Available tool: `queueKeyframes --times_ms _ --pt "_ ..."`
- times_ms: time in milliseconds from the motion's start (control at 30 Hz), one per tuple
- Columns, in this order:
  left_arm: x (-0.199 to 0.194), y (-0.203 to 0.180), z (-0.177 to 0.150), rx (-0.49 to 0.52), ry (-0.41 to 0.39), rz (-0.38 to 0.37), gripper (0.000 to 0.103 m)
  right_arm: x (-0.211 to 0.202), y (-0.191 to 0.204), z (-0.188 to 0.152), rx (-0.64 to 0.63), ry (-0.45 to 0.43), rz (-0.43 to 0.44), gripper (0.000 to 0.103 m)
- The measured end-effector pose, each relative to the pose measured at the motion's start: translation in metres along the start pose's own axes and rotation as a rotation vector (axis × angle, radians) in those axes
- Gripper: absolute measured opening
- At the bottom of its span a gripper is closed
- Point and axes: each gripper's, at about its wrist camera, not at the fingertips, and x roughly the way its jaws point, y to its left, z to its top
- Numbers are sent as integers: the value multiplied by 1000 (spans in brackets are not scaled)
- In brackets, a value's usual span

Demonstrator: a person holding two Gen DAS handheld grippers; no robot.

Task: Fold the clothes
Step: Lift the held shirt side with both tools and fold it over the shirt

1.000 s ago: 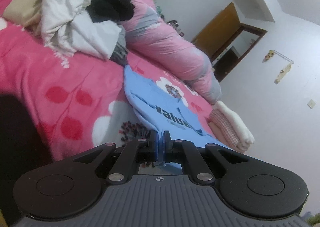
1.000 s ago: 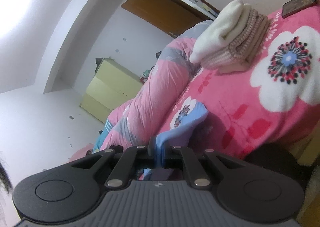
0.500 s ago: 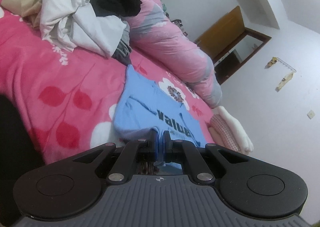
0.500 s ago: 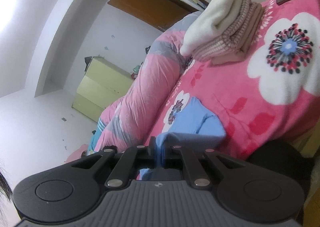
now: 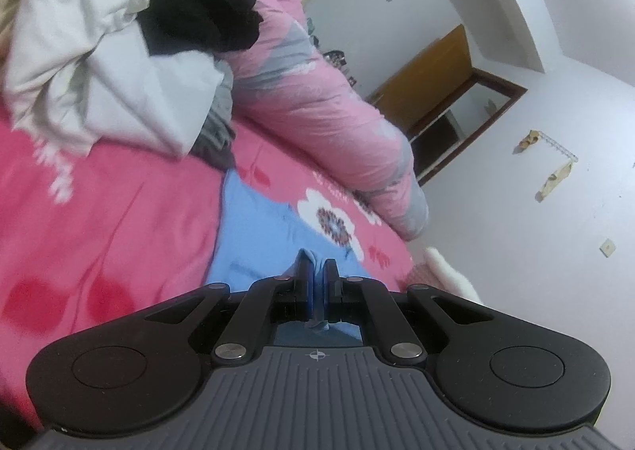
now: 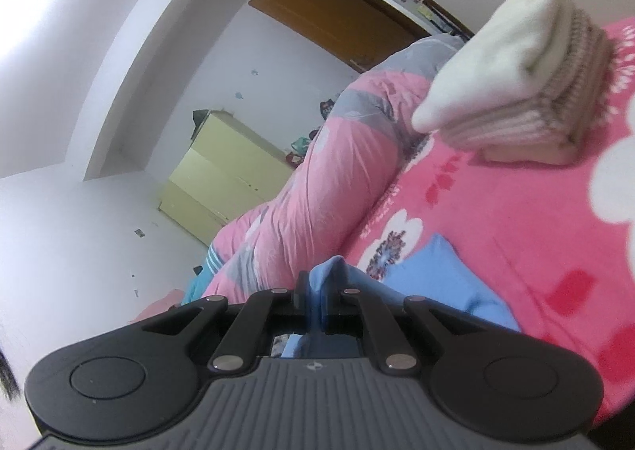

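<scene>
On a bed covered by a pink floral blanket [image 5: 99, 235], a light blue T-shirt [image 5: 254, 227] lies spread in front of two hand-held grippers. The left gripper [image 5: 316, 271] has its jaws pressed together on a bunched fold of the blue cloth. The right gripper [image 6: 316, 283] pinches another part of the same shirt in the same way.

Compared with a second ago, both grippers have travelled across the bed while holding their edge. The black lettering that showed on the shirt's front is now out of sight from the left wrist view, and only plain blue cloth shows ahead of the jaws. From the right wrist view, more of the shirt now lies beyond the fingers as a neat blue panel. This suggests the held edge is being carried over the rest of the garment, so one fold is partly made and the cloth has yet to be laid down and released.

Behind the shirt sits a heap of unfolded clothes [image 5: 99, 65], white, black and grey. A rolled pink quilt [image 5: 333, 120] runs along the far side. A stack of folded garments [image 6: 528, 93], cream on top, rests further along the bed.
</scene>
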Motion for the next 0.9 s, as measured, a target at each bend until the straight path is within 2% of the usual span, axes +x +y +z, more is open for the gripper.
queueKeyframes --times_ms 233,467,667,900 --pt "65 17 44 5 -40 -6 2 79 -12 23 10 12 9 5" --pt "143 43 76 -27 -46 -6 2 165 -41 38 37 43 -34 5" --pt "201 75 83 -53 12 53 2 222 -77 38 53 86 -104 5" --pt "232 106 74 -83 65 113 3 267 -129 29 142 158 -166 5"
